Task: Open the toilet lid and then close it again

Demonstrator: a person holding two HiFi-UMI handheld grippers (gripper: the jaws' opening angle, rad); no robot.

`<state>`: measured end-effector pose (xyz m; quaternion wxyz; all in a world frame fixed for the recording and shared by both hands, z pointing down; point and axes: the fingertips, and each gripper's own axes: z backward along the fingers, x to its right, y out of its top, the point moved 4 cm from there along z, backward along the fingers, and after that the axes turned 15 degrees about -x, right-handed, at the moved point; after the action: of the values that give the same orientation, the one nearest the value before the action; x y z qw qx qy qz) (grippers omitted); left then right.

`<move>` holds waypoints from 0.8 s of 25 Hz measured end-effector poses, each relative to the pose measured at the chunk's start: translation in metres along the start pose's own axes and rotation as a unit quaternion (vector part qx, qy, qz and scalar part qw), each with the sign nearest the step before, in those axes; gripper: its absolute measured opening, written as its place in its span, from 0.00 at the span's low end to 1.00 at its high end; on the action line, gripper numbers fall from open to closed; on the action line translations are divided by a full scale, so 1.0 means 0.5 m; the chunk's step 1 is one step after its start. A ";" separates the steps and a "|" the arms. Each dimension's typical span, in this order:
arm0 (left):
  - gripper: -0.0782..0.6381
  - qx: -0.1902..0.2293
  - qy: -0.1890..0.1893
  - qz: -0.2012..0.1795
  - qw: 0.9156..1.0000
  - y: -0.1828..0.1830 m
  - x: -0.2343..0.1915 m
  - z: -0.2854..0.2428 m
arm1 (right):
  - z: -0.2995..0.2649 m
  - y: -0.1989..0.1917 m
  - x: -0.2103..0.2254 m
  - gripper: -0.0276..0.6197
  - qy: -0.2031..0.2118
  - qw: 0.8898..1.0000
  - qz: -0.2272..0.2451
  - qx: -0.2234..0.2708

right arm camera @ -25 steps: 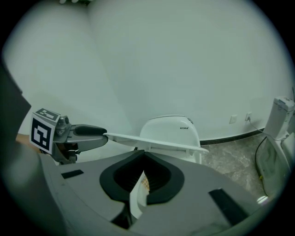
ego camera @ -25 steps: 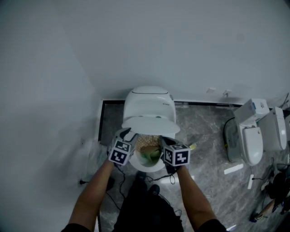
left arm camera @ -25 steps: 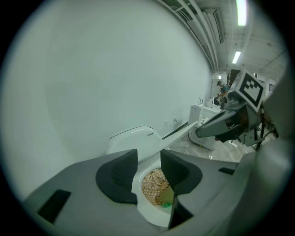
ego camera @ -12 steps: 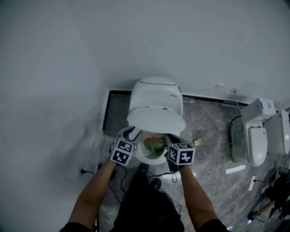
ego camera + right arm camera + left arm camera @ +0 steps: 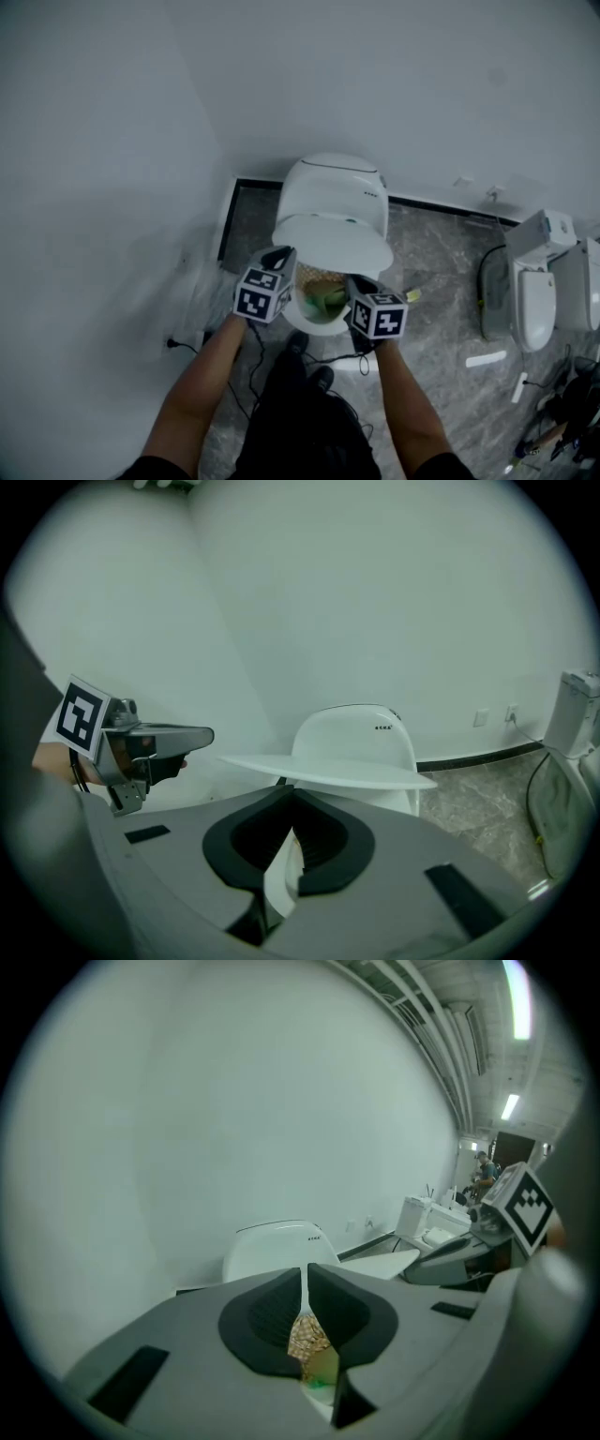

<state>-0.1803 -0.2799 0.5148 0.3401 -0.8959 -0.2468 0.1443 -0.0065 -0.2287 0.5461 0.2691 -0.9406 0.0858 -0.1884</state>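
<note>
No legible text, number or sign recorded in any view. Only lettering candidate: a small dark brand mark point(image 5: 382, 727) on the upper back shell of the toilet point(image 5: 356, 738), centre of the right gripper view; the same mark shows just right of centre in the left gripper view point(image 5: 307, 1233), too small to read in both. Head view: a short row of dark dots point(image 5: 372, 195) on that shell, upper centre, not readable as characters. The left marker cube point(image 5: 262, 294) and the right marker cube point(image 5: 379, 316), mid frame, carry black-and-white square patterns, no letters or digits.
</note>
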 end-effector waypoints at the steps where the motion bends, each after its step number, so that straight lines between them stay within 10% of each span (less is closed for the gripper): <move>1: 0.15 -0.006 -0.001 -0.001 1.000 0.002 0.001 -0.008 | -0.001 -0.001 -0.001 0.06 0.001 1.000 0.000 0.001; 20: 0.12 -0.064 -0.006 0.003 0.998 -0.146 0.045 -0.031 | -0.015 -0.127 0.020 0.06 0.008 1.000 -0.017 -0.009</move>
<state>-0.1801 -0.2291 0.5736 0.2804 -0.9155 -0.2548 0.1350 0.0032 -0.1817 0.5891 0.2565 -0.9429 0.0738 -0.1994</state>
